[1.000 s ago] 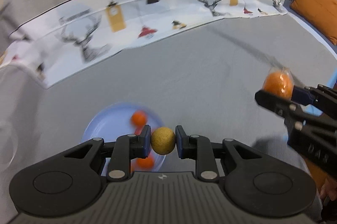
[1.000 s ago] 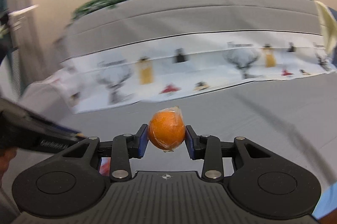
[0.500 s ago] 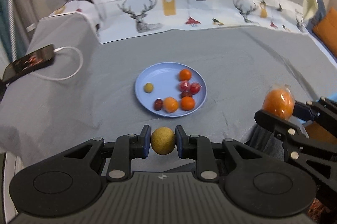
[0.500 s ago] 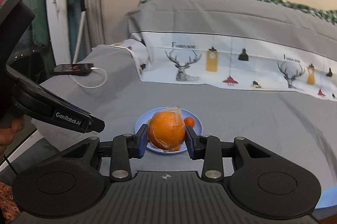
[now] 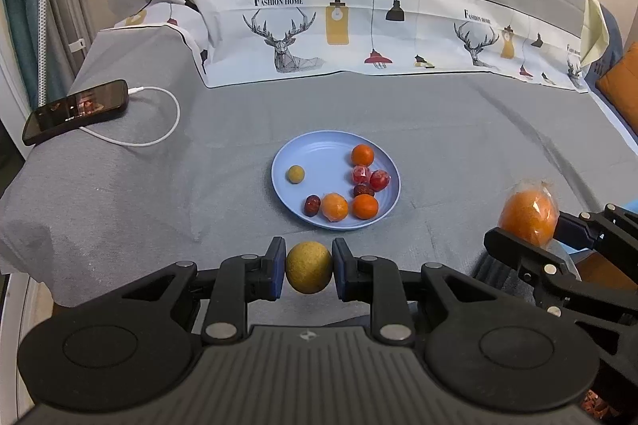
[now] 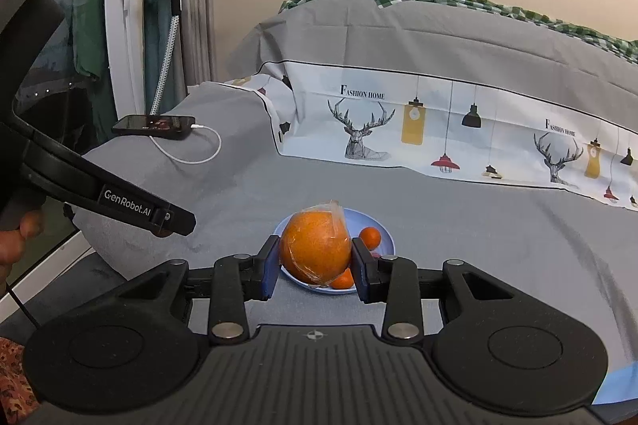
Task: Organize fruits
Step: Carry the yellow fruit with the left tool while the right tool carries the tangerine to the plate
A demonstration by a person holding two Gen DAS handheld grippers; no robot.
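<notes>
A blue plate [image 5: 315,153] lies on the grey bed and holds several small fruits: oranges, red fruits, dark dates and a yellow-brown ball [image 5: 295,173]. My left gripper [image 5: 308,267] is shut on a yellow-brown round fruit [image 5: 308,266], held above the bed's near edge, short of the plate. My right gripper [image 6: 315,259] is shut on a plastic-wrapped orange [image 6: 315,249]; it also shows in the left wrist view [image 5: 528,215], to the right of the plate. The plate [image 6: 382,229] is partly hidden behind the orange in the right wrist view.
A phone [image 5: 75,109] on a white charging cable [image 5: 159,129] lies at the bed's left edge. A printed deer pillowcase [image 5: 359,38] and grey duvet lie behind the plate. An orange cushion [image 5: 622,85] is at far right. A curtain and stand are on the left.
Both views have pulled back and steadied from a blurred sweep, so the whole plate and bed show. Both grippers stay shut on their fruits.
</notes>
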